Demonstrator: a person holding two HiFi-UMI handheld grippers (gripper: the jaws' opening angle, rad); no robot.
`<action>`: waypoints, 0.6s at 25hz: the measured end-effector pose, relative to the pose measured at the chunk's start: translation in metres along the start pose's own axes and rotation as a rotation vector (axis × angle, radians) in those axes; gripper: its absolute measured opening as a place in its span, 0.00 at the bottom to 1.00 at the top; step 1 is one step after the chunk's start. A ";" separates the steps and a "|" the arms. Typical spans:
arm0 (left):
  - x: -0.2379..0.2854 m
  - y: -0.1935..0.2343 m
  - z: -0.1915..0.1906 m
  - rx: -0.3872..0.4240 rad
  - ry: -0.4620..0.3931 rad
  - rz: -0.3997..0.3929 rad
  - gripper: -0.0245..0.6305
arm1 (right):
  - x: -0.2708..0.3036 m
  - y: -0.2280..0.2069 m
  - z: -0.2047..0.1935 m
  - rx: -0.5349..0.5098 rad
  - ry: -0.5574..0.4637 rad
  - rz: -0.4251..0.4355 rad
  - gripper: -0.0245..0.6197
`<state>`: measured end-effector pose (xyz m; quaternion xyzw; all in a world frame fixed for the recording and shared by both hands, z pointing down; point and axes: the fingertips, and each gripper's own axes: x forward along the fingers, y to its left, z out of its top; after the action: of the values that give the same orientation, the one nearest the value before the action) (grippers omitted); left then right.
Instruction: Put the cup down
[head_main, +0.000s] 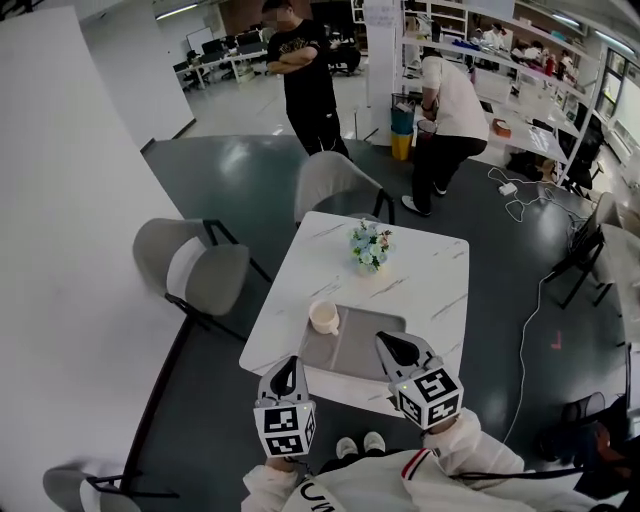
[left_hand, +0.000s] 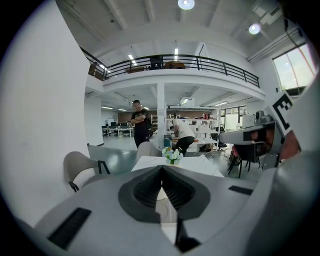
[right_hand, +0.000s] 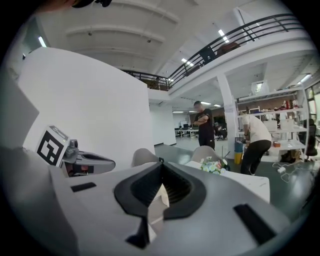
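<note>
Since the white table (head_main: 420, 262) already bears the cup (head_main: 323, 317), upright at the left edge of the grey tray (head_main: 355, 350), the task looks done. The person does best to hold both grippers clear of it. The left gripper (head_main: 288, 368) and right gripper (head_main: 388, 346) are each closed on nothing, above the near edge. Chairs (head_main: 195, 265), two bystanders (head_main: 305, 75) and a flower bunch (head_main: 371, 245) stand well apart and block nothing.

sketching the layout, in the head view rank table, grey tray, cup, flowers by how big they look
1. table
2. grey tray
3. flowers and cup look nearly alike; no firm order between them
</note>
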<state>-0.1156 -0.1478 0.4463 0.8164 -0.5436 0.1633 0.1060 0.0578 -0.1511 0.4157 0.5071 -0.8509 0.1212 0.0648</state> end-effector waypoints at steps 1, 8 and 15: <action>-0.004 -0.002 0.003 0.002 -0.009 -0.003 0.05 | -0.004 0.004 0.004 0.004 -0.014 0.000 0.05; -0.018 -0.012 0.016 0.005 -0.059 -0.022 0.05 | -0.015 0.021 0.015 -0.001 -0.049 0.017 0.05; -0.023 -0.017 0.026 0.012 -0.087 -0.029 0.05 | -0.018 0.027 0.017 -0.018 -0.060 0.025 0.05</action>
<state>-0.1040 -0.1308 0.4137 0.8313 -0.5347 0.1293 0.0797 0.0423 -0.1284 0.3911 0.4994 -0.8596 0.0993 0.0423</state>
